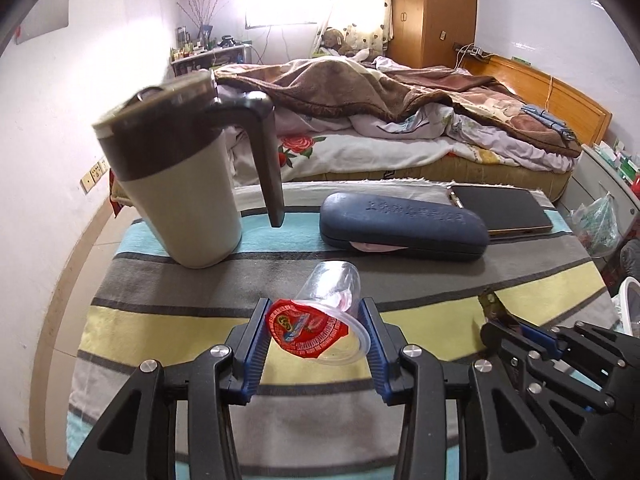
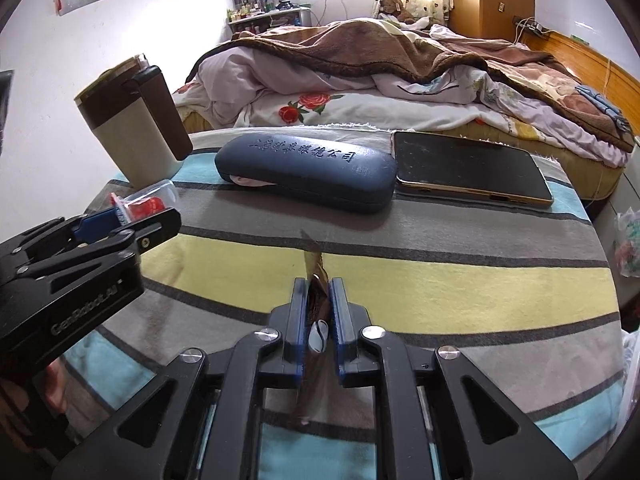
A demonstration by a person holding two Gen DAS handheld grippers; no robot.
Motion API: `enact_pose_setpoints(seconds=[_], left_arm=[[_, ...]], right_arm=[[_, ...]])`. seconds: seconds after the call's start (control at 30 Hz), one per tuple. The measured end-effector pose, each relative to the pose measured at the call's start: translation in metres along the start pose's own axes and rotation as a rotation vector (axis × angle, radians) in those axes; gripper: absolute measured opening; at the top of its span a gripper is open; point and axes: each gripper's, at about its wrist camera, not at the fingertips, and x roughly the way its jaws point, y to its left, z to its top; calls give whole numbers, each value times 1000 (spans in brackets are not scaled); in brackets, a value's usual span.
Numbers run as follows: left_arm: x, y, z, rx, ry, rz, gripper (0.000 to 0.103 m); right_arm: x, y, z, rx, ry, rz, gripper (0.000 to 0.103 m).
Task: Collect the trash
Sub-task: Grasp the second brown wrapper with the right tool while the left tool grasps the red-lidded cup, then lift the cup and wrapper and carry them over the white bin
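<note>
Left wrist view: blue-padded fingers of the left gripper are closed on a clear, thin plastic jelly cup with a peeled-back red foil lid, pressing its sides near the rim. The cup lies tilted, mouth toward the camera, over the striped towel covering the counter; whether it touches the cloth cannot be told. Behind stand a beige insulated mug with a brown lid and handle, a dark blue hard glasses case and a black tablet with a gold edge. An unmade bed fills the background. At the right edge the right gripper pinches a crumpled brownish-gold wrapper.

Right wrist view: the right gripper's fingers are closed tight on the thin wrapper, which stands up edge-on between the pads above the yellow stripe. The left gripper shows at the left, holding the cup just in front of the mug.

Judged from its look, the cup is very light, flimsy and slick; it would buckle under a hard squeeze, so holding near the stiffer rim seems wise. The wrapper is weightless, soft and crinkly, and any firm pinch should hold it.
</note>
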Motion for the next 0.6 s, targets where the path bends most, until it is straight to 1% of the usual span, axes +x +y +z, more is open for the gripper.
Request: enact_pose_setpoints(seconds=[0.1, 0.17, 0.33, 0.43, 0.5, 0.6], left_arm=[[-12, 0, -2, -6, -10, 2, 44], [-19, 3, -3, -13, -16, 8, 44], [-31, 11, -7, -29, -33, 16, 44], [-32, 13, -9, -37, -30, 9, 44], [-35, 14, -11, -47, -36, -2, 44], [-41, 10, -13, -41, -43, -20, 44]], right_arm=[[-4, -1, -2, 0, -6, 9, 12], [-7, -3, -5, 6, -13, 33, 12], [-10, -14, -9, 52, -27, 61, 12], [-9, -17, -8, 75, -23, 72, 13], [-11, -20, -8, 90, -38, 75, 13], [-17, -24, -12, 87, -45, 76, 13]])
